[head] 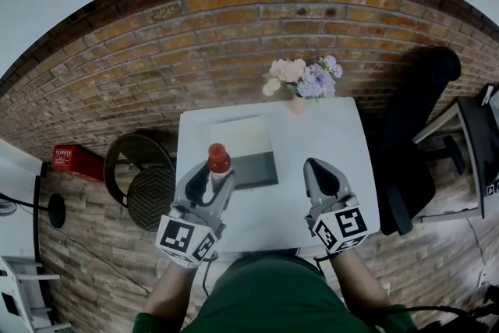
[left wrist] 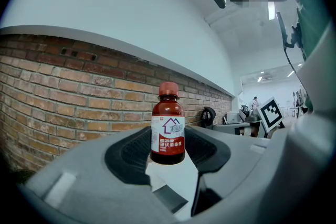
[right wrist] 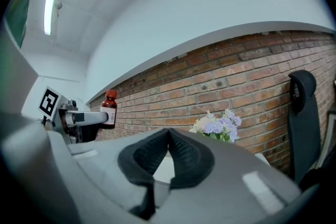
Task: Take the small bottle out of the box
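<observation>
Clamps small bottle (head: 219,161) upright in left gripper (head: 213,183) | shows right gripper (head: 315,166) pinched together, empty, at 3 o'clock | spots box (head: 242,138) at 1 o'clock of left gripper.

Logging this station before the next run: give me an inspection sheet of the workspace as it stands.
Surface: white table.
Job's things: small bottle, red cap, upright, held above the table; box, white and grey, lies on the table beyond it.
Clutter: flowers in a vase at the table's far edge.
Grippers: left tongs shut on the small bottle; right tongs shut, empty.
Cables: thin cable on the floor at left.
Surroundings: brick wall, black chair at right, round black stool at left.
</observation>
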### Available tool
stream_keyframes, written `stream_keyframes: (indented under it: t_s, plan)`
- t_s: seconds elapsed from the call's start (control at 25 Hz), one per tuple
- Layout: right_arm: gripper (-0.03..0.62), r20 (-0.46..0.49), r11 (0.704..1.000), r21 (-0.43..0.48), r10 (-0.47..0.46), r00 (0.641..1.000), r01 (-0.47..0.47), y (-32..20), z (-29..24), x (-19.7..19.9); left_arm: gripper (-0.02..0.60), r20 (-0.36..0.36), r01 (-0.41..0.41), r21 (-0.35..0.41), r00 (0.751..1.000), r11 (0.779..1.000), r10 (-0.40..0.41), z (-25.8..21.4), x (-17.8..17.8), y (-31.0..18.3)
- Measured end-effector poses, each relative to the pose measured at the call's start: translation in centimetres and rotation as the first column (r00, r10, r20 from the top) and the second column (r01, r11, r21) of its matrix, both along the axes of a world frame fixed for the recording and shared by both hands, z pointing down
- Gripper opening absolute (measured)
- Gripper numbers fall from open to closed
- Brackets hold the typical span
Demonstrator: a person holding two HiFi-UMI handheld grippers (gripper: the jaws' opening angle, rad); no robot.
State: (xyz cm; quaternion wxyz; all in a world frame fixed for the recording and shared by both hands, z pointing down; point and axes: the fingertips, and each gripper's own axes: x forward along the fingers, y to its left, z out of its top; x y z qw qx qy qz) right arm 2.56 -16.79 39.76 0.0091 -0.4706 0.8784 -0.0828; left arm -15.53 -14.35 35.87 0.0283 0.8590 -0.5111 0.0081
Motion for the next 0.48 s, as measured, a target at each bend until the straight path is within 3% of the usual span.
stream_keyframes:
  t_s: [0.48]
  plan:
    - [-0.001, 0.005, 1.000, -0.004, -0.025, 1.000, 0.025, -0.12, 0.17, 0.08, 0.209, 0.004, 0.025, -0.007, 1.000, 1.000, -0.025, 0.43, 0.06, 0.23]
